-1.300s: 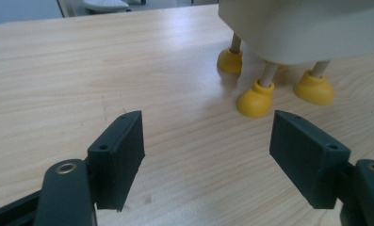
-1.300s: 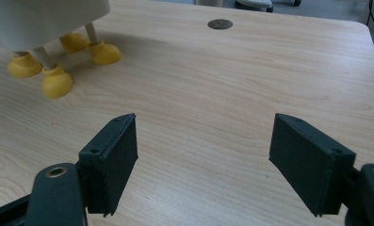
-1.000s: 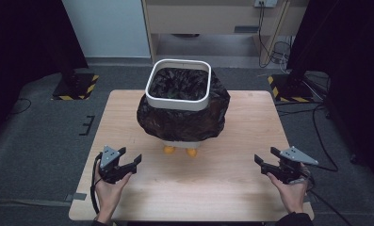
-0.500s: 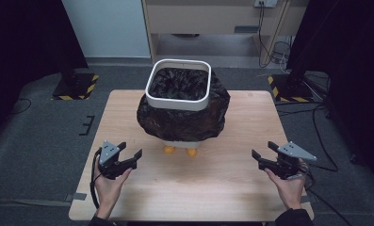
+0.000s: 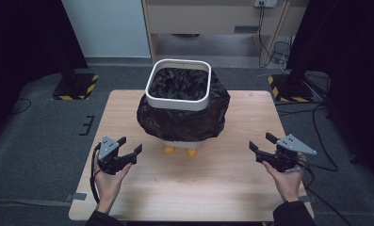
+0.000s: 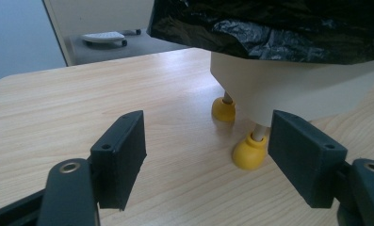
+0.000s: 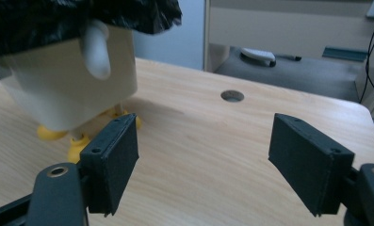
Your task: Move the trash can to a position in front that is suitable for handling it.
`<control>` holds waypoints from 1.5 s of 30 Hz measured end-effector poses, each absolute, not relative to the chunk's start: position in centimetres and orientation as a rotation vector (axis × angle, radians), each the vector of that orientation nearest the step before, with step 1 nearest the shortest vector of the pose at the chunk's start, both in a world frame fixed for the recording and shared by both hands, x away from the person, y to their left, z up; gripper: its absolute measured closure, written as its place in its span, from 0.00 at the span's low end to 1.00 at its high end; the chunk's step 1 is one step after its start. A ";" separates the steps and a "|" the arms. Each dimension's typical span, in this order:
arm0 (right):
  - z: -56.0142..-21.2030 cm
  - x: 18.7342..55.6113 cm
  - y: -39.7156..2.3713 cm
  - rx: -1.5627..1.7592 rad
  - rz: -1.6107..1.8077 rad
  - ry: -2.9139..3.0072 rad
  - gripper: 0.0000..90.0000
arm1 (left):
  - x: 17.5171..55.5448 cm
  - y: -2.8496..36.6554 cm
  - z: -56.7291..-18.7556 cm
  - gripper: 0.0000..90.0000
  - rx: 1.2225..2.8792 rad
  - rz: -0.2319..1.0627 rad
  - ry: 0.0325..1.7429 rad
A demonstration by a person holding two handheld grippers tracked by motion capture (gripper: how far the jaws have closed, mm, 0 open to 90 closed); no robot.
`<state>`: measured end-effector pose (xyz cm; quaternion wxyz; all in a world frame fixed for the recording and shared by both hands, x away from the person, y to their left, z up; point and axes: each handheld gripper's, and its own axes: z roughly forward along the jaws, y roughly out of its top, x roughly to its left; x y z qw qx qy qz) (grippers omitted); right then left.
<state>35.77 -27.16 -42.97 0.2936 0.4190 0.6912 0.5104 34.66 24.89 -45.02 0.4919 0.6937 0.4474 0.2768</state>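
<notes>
Left gripper (image 5: 127,151): black two-jaw tool with a grey three-cornered plate, held in the person's left hand (image 5: 107,181) near the left front of the table. Jaws stand well apart, nothing between the pads, nothing touched; in the left gripper view (image 6: 203,157) bare tabletop shows in the gap.

Right gripper (image 5: 261,147): matching black tool with grey plate, held in the right hand (image 5: 286,179) near the right front. Jaws wide apart, pads clear of everything; in the right gripper view (image 7: 203,160) bare wood shows between them.

Cream-white square plastic bin with a white rim ring (image 5: 178,84): stands upright at the middle of the light wooden table (image 5: 208,188), toward the far edge, between the two grippers and apart from both. It rests on small round yellow feet (image 5: 169,149).

Crumpled black plastic bin liner (image 5: 184,120): lines the inside of the bin and hangs over its outer walls, held under the rim ring.

Hard to make out:
- the liner covers most of the bin's walls from above; pale wall shows below its hem
- two front feet visible from above; the rear of the base is hidden
- a rounded white knob on the bin's side (image 7: 96,49) is blurred
- round hole in the tabletop (image 7: 232,96)
- both forearms cut off at the lower edge
</notes>
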 end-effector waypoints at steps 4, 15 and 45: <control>-42.2 36.0 -26.9 1.108 1.379 1.827 0.27 | 34.8 24.9 -44.6 0.31 1.677 0.679 1.081; -40.1 36.6 -26.0 1.068 1.424 1.803 0.27 | 35.6 24.5 -43.3 0.34 1.669 0.691 1.062; -40.4 38.3 -21.6 0.967 1.463 1.890 0.36 | 39.4 21.0 -44.9 0.44 1.768 0.707 1.019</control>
